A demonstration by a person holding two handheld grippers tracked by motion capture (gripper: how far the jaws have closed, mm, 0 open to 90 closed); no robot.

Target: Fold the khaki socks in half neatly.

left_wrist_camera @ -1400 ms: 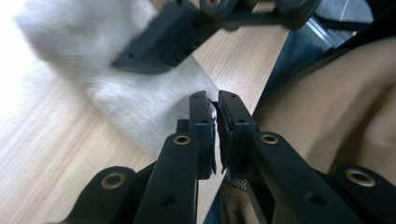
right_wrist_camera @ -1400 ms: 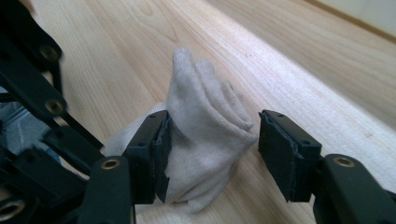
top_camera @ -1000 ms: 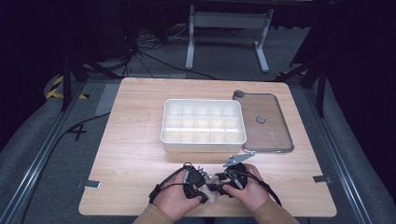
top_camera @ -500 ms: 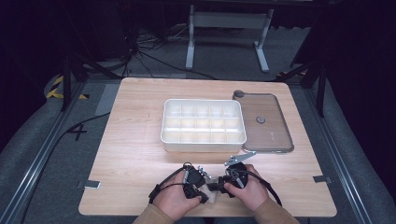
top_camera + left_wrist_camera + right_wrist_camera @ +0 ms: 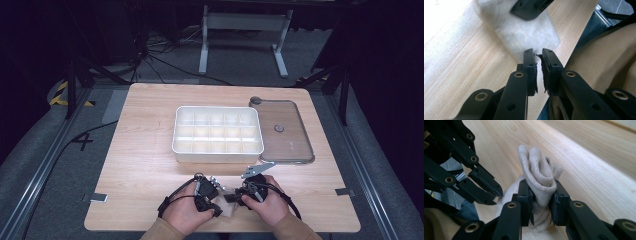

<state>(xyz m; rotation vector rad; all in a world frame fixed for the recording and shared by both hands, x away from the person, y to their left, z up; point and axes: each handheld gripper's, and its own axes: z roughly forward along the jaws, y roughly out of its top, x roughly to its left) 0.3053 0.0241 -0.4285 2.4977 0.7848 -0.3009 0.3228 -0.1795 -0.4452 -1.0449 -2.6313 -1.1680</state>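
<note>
At the bottom centre of the high view, two hands hold two black two-jaw grippers over one small off-white knitted cloth, a rolled sock (image 5: 229, 202) by the look of it, which lies on the pale wooden table (image 5: 145, 165) near its front edge.

The right gripper (image 5: 541, 195) is clamped on this cloth: in the right gripper view its jaws have just been closing and now pinch the bunched roll from both sides, the folds bulging up between the pads. The roll's long axis runs up the frame from the jaws, its rounded end pointing towards the upper middle of that view.

The left gripper (image 5: 538, 61) sits at the cloth's other end. In the left gripper view its jaws stand almost together, having just been opening slightly, with only a thin dark scrap between the pads; whether they still press on the cloth cannot be told.

Farther up the high view, at centre, rests one white plastic compartment tray (image 5: 176, 131), divided into three rows of five cells. Just beside it on the right lies one clear flat lid (image 5: 295, 135) with a small knob.
</note>
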